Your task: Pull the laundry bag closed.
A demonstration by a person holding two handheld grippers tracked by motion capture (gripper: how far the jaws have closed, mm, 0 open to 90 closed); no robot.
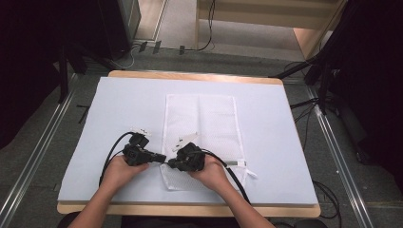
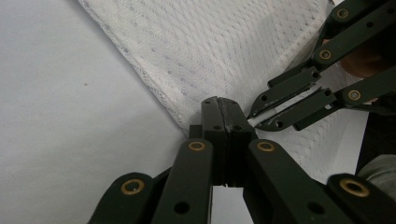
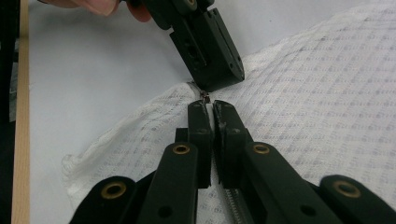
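A white mesh bag (image 1: 204,123) lies flat on the pale mat (image 1: 119,109); its zipper (image 3: 233,205) runs across near the front end. Both grippers meet tip to tip at the bag's left edge (image 2: 154,88). My left gripper (image 1: 164,159) (image 2: 223,109) comes in from the left. Its jaws are pressed together on the small dark zipper pull (image 3: 204,95) at that edge. My right gripper (image 1: 170,163) (image 3: 209,109) faces it from the right, shut on a fold of white mesh beside the zipper. It also appears in the left gripper view (image 2: 256,121), pinching white cloth.
The mat covers a wooden table (image 1: 190,76), whose front edge (image 1: 190,209) is close to the person's forearms. Cables trail from both grippers across the mat. Dark stands and floor cables surround the table.
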